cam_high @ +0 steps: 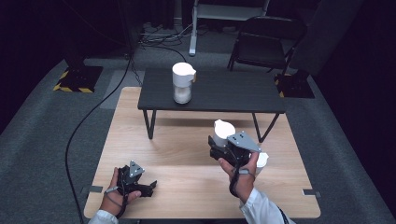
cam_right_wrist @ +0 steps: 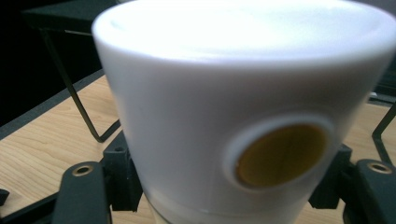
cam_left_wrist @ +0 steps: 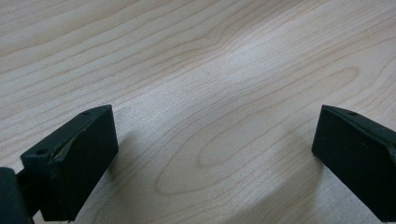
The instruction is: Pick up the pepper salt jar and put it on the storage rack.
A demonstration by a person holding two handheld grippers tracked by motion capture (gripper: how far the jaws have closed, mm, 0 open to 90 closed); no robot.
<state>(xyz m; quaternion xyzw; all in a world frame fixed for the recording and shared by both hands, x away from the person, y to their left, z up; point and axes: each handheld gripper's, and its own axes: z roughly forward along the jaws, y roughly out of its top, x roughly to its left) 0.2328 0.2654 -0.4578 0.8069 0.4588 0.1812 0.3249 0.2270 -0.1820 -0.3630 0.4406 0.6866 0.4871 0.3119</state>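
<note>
- The right hand-held gripper (cam_high: 223, 148) has its jaws clamped on a white container (cam_high: 223, 131), which stands roughly upright between them, held clear of the wooden surface (cam_high: 187, 154) on the right-hand side.
- In the right gripper view the white container (cam_right_wrist: 233, 107) sits right before the camera, its wall bearing a round yellowish spot ringed in white (a cap or a spout, I cannot tell which), with a jaw block pressed to each side.
- The left hand-held gripper (cam_high: 148, 186) rests low at the near left of the surface, jaws spread wide with nothing but bare wood grain (cam_left_wrist: 210, 93) between them.
- Ahead and to the left of the held container, a second white container (cam_high: 182, 83) stands upright on the small dark table (cam_high: 224, 93) that sits on the far part of the surface.
- The right hand is far the nearer of the two to that dark table, so any setting-down there probably falls to it, moving forward and up.
- Count: two white containers, two hand-held grippers, one dark table, one folding chair (cam_high: 266, 42) on the floor behind.
</note>
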